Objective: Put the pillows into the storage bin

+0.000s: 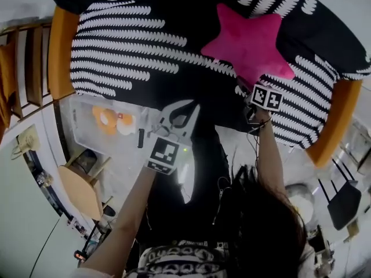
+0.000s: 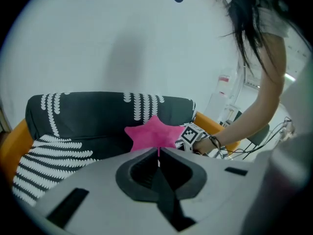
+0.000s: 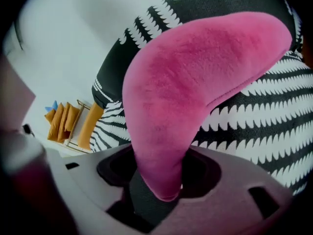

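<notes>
A pink star pillow (image 1: 250,42) lies on the seat of a black sofa with a white leaf pattern (image 1: 133,45). My right gripper (image 1: 253,89) is at the star's lowest arm. In the right gripper view that arm of the pillow (image 3: 195,77) runs down between the jaws of the right gripper (image 3: 164,182), which are shut on its tip. My left gripper (image 1: 183,113) hangs in front of the sofa's edge, left of the star, shut and holding nothing. In the left gripper view its tips (image 2: 158,153) meet in front of the pillow (image 2: 154,132). A clear storage bin (image 1: 78,138) stands at the left.
The bin holds an orange and white soft thing (image 1: 110,120). The sofa has orange arms (image 1: 61,51) at both ends. A wooden rack (image 1: 26,62) stands at far left, a small wooden stool (image 1: 81,191) below the bin, and a black router (image 1: 343,204) at right.
</notes>
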Motion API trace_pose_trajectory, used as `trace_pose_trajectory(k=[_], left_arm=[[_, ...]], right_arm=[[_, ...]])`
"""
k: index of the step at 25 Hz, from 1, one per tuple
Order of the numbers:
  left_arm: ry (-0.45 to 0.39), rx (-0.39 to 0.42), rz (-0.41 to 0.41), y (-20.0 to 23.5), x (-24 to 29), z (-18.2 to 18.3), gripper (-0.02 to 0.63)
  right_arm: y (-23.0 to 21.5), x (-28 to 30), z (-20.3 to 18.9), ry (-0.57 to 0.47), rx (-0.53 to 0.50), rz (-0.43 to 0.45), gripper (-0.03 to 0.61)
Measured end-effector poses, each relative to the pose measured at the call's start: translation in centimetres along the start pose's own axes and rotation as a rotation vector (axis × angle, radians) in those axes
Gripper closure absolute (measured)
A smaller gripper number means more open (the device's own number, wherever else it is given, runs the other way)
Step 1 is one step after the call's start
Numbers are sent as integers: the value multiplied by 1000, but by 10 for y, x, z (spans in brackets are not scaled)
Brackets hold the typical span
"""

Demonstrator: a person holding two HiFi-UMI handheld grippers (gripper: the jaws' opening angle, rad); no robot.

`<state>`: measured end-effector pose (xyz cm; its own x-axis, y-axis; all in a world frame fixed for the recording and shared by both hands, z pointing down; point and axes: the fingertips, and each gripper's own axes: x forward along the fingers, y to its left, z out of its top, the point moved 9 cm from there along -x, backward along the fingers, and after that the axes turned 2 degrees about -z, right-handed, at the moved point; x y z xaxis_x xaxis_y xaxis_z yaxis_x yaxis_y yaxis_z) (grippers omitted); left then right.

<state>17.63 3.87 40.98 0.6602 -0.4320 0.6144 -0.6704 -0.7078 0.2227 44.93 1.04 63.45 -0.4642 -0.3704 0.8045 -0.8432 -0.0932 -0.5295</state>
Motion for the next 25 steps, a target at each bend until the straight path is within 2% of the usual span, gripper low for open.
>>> trace_pose_trajectory(k=[3,7,12,15,19,25], left_arm=[[-13,-12,18,0,-28,-10,601],[-44,-47,84,8,-76,-29,601],[-81,-110,185,17,-166,-81,601],[-87,-142,248,24,-223,-119,601],[-91,-186,299,39,-301,-179,601],[-49,-304,491,57,-421,-282,601]], right_arm=[[27,-19,-11,-69,105,50,350],[65,-39,-11,-139,211,127,376],[137,-54,-56,-134,246,227,390],[200,-48,-101,-64,211,296,391],[297,-25,-181,58,124,372,394],[451,47,-293,358,-70,522,393]])
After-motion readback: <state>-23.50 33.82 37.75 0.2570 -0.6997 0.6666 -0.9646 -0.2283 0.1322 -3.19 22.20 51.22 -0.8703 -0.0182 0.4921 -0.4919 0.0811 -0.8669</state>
